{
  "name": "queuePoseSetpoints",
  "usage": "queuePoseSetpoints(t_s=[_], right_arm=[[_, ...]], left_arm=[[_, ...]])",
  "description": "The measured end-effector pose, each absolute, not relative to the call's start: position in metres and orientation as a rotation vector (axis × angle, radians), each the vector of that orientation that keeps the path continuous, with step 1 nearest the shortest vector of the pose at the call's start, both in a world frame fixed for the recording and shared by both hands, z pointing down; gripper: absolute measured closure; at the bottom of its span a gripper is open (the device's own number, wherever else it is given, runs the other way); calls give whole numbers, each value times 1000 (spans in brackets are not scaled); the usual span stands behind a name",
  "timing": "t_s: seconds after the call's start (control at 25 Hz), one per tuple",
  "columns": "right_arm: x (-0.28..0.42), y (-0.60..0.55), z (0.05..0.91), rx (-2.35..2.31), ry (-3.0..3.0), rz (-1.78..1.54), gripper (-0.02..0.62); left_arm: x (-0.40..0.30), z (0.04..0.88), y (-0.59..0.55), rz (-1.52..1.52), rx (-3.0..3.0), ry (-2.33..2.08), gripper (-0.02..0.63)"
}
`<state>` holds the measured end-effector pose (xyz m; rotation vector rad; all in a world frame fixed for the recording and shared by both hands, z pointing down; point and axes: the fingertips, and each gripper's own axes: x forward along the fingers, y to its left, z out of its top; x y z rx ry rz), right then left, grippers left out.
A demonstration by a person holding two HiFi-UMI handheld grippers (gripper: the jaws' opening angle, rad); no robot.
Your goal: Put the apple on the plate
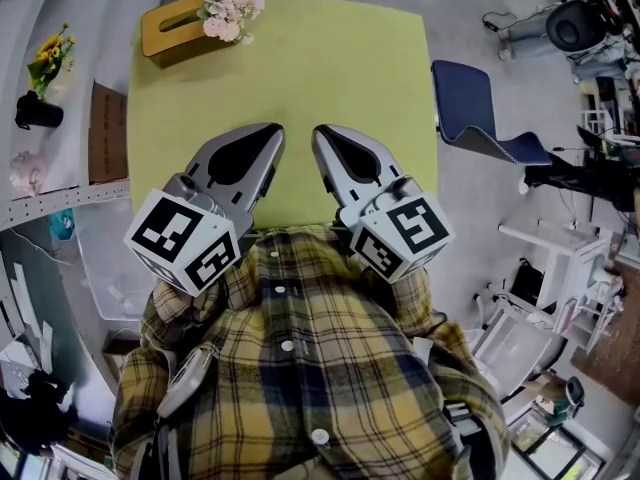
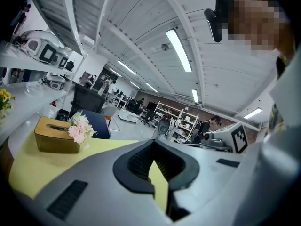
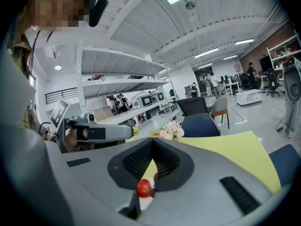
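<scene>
Both closed and empty, the grey left gripper (image 1: 272, 133) and right gripper (image 1: 322, 134) could knock the round red apple (image 3: 143, 188), lower centre, off the yellow-green table (image 1: 300, 68) if advanced unopened.

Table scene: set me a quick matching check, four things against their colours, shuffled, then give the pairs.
Things:
1 table
2 apple
3 chair
4 box

Colours:
A red
B blue
C tan
D yellow-green

Pairs: 1-D; 2-A; 3-B; 4-C
</scene>
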<state>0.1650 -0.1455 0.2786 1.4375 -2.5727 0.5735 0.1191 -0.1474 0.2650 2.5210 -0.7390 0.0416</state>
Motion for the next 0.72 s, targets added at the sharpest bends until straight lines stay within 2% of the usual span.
queuePoseSetpoints(t_s=[0.72], right_arm=[[161, -151, 285, 1408, -2556, 576, 600]], left_arm=[[115, 267, -155, 36, 2510, -739, 598]])
